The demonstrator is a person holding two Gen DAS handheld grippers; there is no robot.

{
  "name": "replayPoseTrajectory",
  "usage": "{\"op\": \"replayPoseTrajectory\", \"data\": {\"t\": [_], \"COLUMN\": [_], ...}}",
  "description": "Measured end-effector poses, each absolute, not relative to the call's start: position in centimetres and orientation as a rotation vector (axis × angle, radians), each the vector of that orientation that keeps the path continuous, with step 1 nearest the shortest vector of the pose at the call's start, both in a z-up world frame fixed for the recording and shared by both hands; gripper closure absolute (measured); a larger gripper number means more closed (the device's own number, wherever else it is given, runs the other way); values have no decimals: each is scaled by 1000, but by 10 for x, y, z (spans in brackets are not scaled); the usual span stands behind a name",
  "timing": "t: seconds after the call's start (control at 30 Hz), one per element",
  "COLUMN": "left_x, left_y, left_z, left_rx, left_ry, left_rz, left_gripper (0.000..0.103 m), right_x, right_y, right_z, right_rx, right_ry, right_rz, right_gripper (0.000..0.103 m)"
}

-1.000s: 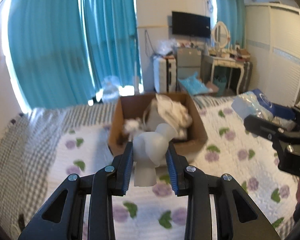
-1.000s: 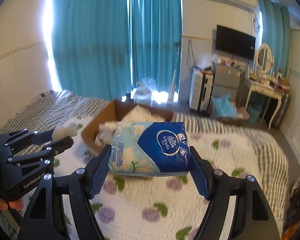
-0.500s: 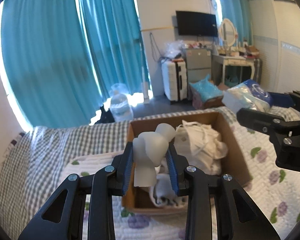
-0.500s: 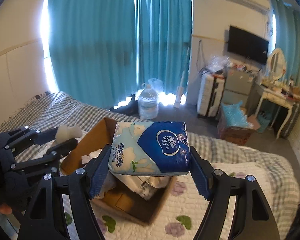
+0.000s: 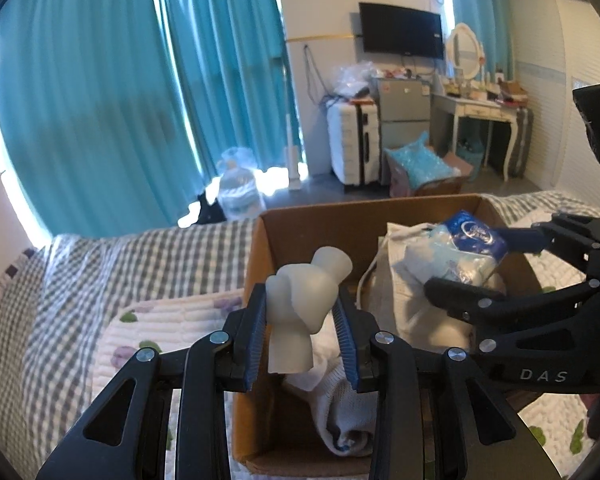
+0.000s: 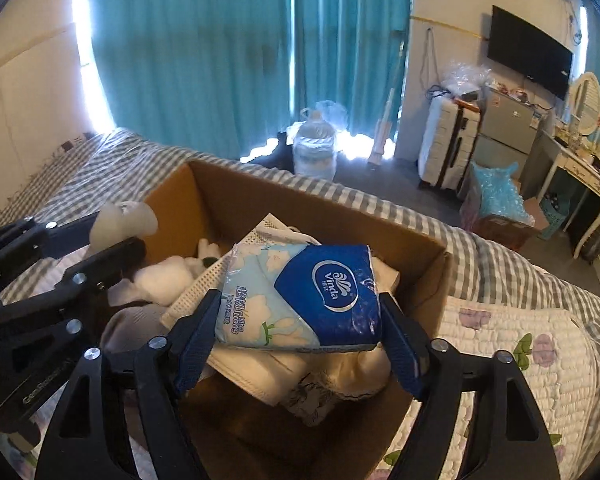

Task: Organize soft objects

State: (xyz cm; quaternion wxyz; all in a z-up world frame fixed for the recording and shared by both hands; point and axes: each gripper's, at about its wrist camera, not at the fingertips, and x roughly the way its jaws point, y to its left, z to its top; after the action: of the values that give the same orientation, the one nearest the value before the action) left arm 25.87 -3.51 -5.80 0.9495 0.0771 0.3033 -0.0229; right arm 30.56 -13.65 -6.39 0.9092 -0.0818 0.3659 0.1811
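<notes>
My left gripper (image 5: 300, 320) has its blue pads against a white soft toy piece (image 5: 300, 300) and holds it over the near left corner of an open cardboard box (image 5: 340, 228); its jaws are opening. The right gripper (image 6: 300, 320) has a blue and white tissue pack (image 6: 300, 296) between its pads, low over the white cloth pile (image 6: 260, 368) in the box (image 6: 260, 200). Those jaws are opening too, and both pads still touch the pack. The right wrist view shows the left gripper (image 6: 112, 236) and toy (image 6: 124, 220) at the left. In the left wrist view, the right gripper (image 5: 480, 264) and pack (image 5: 464, 248) appear at the right.
The box stands on a bed with a floral quilt (image 6: 520, 352) and a grey checked blanket (image 5: 120, 264). Inside lie a white bag (image 5: 396, 280), a knitted white item (image 5: 340, 412) and a white plush (image 6: 168, 280). Beyond the bed are a water jug (image 6: 314, 148), a suitcase (image 5: 352, 144) and teal curtains.
Both grippers have moved forward and down from the quilt to over the box. The tissue pack has come down onto the cloth pile, and the toy hangs above the box's near corner.
</notes>
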Motion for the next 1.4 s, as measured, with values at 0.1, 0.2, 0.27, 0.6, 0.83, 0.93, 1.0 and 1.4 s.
{"op": "replayPoseTrajectory", "data": {"t": [0.1,0.2,0.27,0.6,0.83,0.93,1.0,1.4], "left_x": [260,258,255,192,98,63,47,6], "left_y": [-37,-45,-48,-44,-32,-22,-17,2], "left_z": [-59,-58,-55,34,118,137,141,79], "left_rx": [165,188,202,129,118,94,87,6], "left_ry": [615,626,620,456,262,206,173,113], "left_rz": [-67,-82,-62,-52,-42,-48,-53,40], "left_gripper": [65,59,38,22,10,0,0,0], "right_x": [303,296,288,211,109,73,46,8], "right_y": [-149,-167,-173,-191,-201,-204,-207,-211], "right_z": [-54,-37,-24,64,154,179,189,114], "right_rx": [-98,-35,-33,-64,-64,-67,-66,8], "right_ry": [714,678,655,517,332,268,217,130], "right_rz": [373,360,341,267,225,233,248,245], "right_gripper": [12,11,11,11,4,0,0,0]}}
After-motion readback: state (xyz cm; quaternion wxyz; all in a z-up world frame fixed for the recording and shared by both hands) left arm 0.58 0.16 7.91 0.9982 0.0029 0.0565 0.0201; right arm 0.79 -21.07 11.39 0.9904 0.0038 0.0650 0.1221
